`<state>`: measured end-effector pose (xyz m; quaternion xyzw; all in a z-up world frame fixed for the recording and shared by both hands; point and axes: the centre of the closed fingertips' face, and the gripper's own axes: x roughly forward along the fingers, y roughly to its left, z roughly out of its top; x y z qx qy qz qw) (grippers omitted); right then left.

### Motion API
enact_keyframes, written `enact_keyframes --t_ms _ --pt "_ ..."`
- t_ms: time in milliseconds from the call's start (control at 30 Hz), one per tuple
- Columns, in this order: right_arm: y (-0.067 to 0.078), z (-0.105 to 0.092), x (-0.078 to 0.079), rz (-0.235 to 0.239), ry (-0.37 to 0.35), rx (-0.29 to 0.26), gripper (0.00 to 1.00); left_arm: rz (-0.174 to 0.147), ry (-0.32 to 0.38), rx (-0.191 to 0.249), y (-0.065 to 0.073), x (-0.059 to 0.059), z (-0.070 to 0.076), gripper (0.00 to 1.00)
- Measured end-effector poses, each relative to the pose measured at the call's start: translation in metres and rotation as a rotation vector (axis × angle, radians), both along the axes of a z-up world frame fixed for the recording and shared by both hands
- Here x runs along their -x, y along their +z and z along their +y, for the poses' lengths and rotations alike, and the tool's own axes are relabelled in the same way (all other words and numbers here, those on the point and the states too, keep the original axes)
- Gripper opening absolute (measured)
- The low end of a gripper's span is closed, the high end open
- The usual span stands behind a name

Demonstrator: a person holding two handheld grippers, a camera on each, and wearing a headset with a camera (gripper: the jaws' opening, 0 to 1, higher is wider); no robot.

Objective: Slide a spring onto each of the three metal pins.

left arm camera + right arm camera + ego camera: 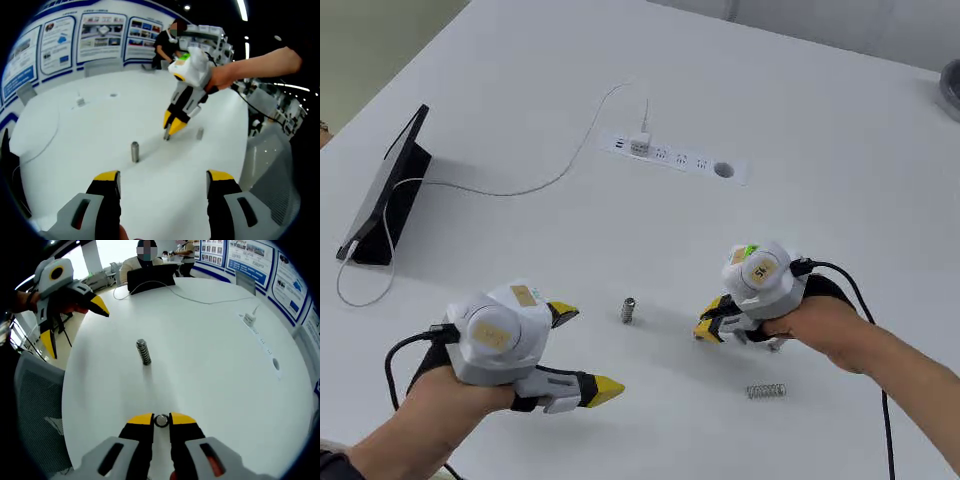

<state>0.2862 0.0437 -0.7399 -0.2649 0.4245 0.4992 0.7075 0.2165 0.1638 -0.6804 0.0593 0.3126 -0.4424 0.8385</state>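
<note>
While right gripper (169,131) is pinching a small metal part (161,420), probably a pin, left gripper (163,176) is hanging wide; standing it vertical is key for sliding the loose spring (765,390) on.

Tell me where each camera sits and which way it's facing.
Head view: on the headset, looking forward and down at the white table; the left gripper, right gripper and the forearms holding them show.
Left gripper view: rides the left gripper, looking along its open yellow-tipped jaws toward the right gripper and its arm.
Right gripper view: rides the right gripper, jaws shut on a small round metal part, facing the left gripper.
Shared: all three show the upright metal pin with a spring on it.
</note>
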Motion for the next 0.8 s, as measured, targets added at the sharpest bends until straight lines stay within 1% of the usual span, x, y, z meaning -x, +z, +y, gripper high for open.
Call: enact_keyframes --t_ms 133,233,400,533,700,800 --pt "0.005 -0.002 0.005 0.001 -0.003 -0.007 0.22 0.004 -0.014 -0.002 -0.001 0.002 -0.003 0.71" --pt "0.009 -0.007 0.010 -0.008 -0.006 -0.010 0.27 0.004 -0.036 -0.006 0.000 0.002 -0.010 0.71" --pt "0.016 -0.016 0.016 -0.022 -0.034 -0.027 0.33 0.003 -0.058 -0.009 0.002 0.001 -0.017 0.71" --pt "0.021 -0.023 0.021 -0.037 -0.060 -0.041 0.39 0.004 -0.070 -0.002 0.004 0.001 -0.024 0.71" --pt "0.026 -0.031 0.028 -0.048 -0.085 -0.050 0.42 0.007 -0.084 0.005 0.005 0.003 -0.032 0.71" --pt "0.029 -0.035 0.031 -0.054 -0.109 -0.064 0.43 0.006 -0.099 0.003 0.006 0.005 -0.037 0.71"
